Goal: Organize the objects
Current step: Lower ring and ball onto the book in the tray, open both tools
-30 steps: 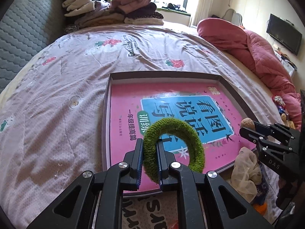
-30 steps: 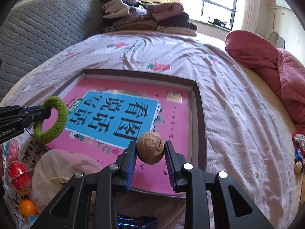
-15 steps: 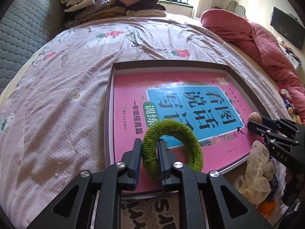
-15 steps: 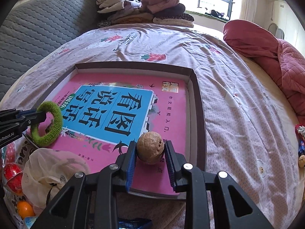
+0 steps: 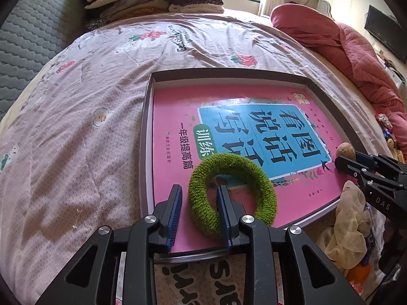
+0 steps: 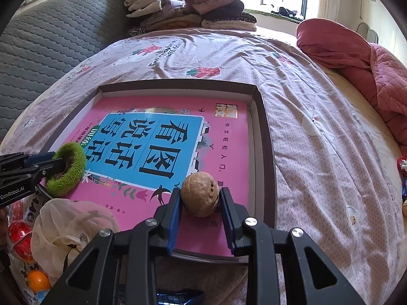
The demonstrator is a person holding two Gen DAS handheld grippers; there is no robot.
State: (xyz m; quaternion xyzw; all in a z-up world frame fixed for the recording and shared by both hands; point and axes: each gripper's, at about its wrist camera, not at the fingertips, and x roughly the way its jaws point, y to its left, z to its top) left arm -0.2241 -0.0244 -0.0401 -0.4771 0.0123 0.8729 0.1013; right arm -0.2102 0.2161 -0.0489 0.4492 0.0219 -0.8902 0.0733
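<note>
Two tongs low over a shallow tray [image 5: 148,117] on a bed [image 5: 76,127], a pink book [image 5: 178,106] flat inside the tray.

Left tongs [image 5: 201,212] now spread apart – half a second ago clamped on the green ring [image 5: 231,193], at present released, with one finger through the hole and a visible gap to the outer finger. Ring lying flat on the book's near left corner, in the right view too [image 6: 67,169]. So, likely, placed; only withdrawal of the tongs left for this item.

Right tongs [image 6: 201,209] clenched on a walnut [image 6: 201,194], held at the book's near right corner, lower than a second ago. Contact with the cover impossible to confirm. Probably the next thing for release – a round nut, apt to roll on a slick cover, though the tray's rim should stop it.

Beside the tray's near edge, a bag [image 6: 71,226] with red and orange fruit next to it, seemingly more to sort. Folded clothes [image 6: 188,10] and a red quilt [image 6: 356,58] farther off.
</note>
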